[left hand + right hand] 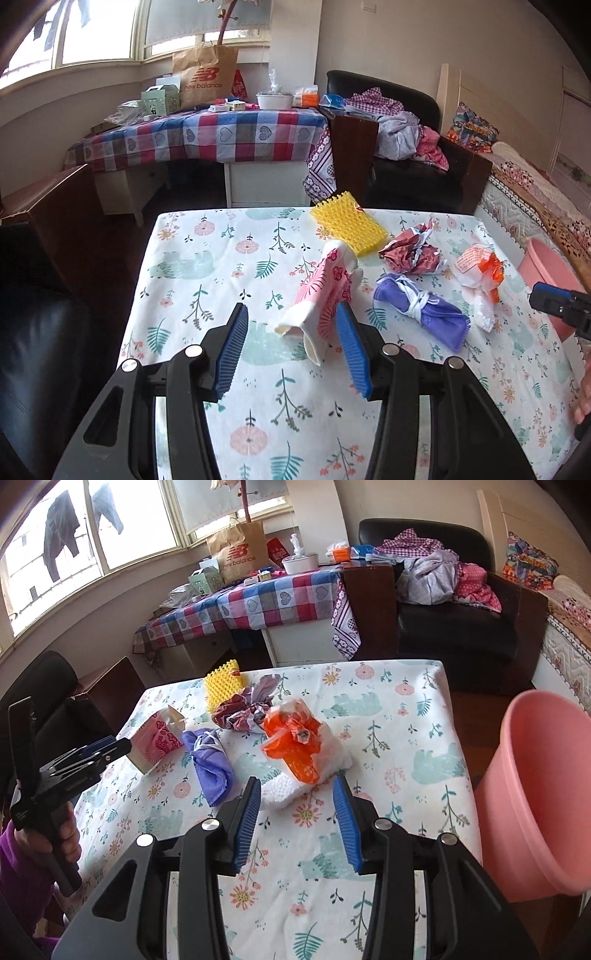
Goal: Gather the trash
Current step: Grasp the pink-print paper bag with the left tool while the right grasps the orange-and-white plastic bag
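Both grippers have their jaws apart, the left gripper [291, 325] by the squashed pink-and-white paper cup [325, 291], the right gripper [297, 795] by the orange-and-white plastic wrapper [295, 746].

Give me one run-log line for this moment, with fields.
left gripper: open, near crushed pink paper cup | right gripper: open, near orange-and-white plastic wrapper | pink plastic bin: beside table

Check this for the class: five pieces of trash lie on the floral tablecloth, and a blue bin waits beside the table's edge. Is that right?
Only the colour is wrong: the bin beside the floral tablecloth is pink, not blue, as the right wrist view shows. The rest stands.
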